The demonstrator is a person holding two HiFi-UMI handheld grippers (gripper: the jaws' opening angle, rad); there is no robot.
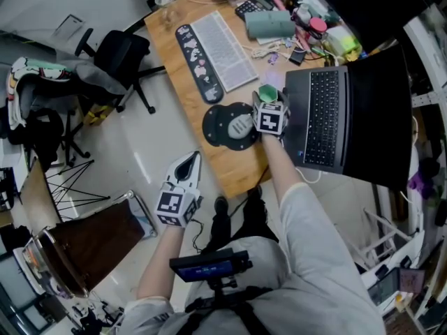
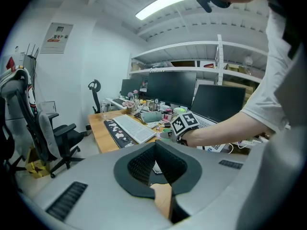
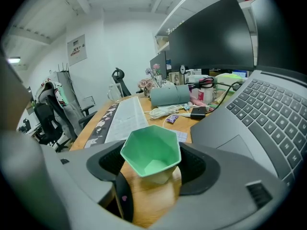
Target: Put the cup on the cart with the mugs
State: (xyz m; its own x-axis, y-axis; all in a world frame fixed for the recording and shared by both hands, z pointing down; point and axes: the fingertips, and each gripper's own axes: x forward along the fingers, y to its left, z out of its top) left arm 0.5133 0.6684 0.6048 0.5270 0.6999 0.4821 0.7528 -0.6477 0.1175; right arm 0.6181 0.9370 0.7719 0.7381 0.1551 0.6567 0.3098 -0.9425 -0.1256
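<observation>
Grasp step: right tongs (image 3: 152, 163) spread around the green cup (image 3: 149, 150), which stands on the tabletop (image 3: 148, 202) mid-frame left of the laptop (image 3: 261, 111); left tongs (image 2: 156, 162) pressed together, empty; next I squeeze, lift, find the cart.

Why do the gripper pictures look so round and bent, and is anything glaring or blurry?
Left gripper view: the wide-angle lens curves the shelves, the corners are black, the ceiling lamp is blown white. Right gripper view: same bulge; green cup sharp, laptop stretched. Head view: even light, desk seen slanted.
</observation>
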